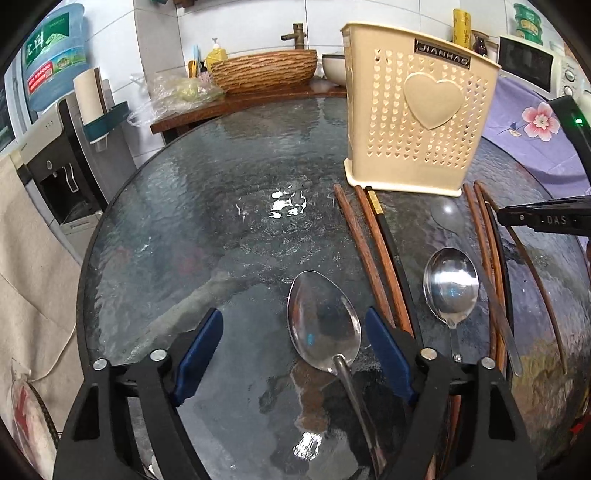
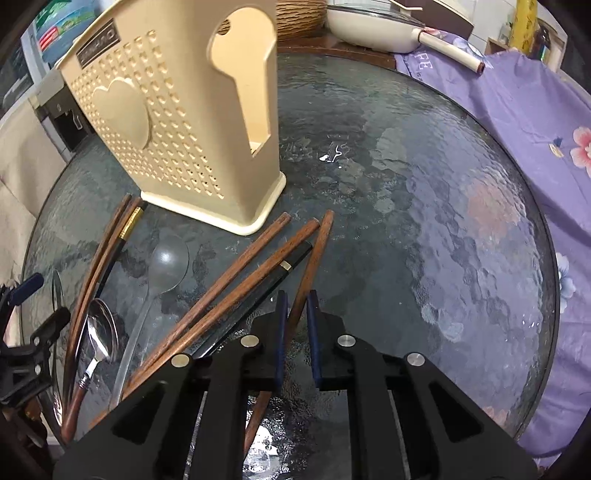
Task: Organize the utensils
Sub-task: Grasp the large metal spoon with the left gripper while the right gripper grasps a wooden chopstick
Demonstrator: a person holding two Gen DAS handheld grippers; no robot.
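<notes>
A cream perforated utensil holder (image 1: pixel 417 129) stands upright on the round glass table (image 1: pixel 207 221); it also shows in the right wrist view (image 2: pixel 177 122). My left gripper (image 1: pixel 295 354) is open, its blue pads on either side of a large steel spoon (image 1: pixel 323 325) lying on the glass. A smaller steel spoon (image 1: pixel 450 288), a clear plastic spoon (image 2: pixel 166 262) and several wooden chopsticks (image 1: pixel 373 258) lie nearby. My right gripper (image 2: pixel 296 314) is shut on a single brown wooden chopstick (image 2: pixel 314 254), whose far end points toward the holder's base.
A purple flowered cloth (image 2: pixel 517 122) covers the table's right side. A woven basket (image 1: pixel 264 70), a white pan (image 2: pixel 373 27), a water dispenser (image 1: pixel 55 158) and a microwave (image 1: pixel 532 62) stand behind the table.
</notes>
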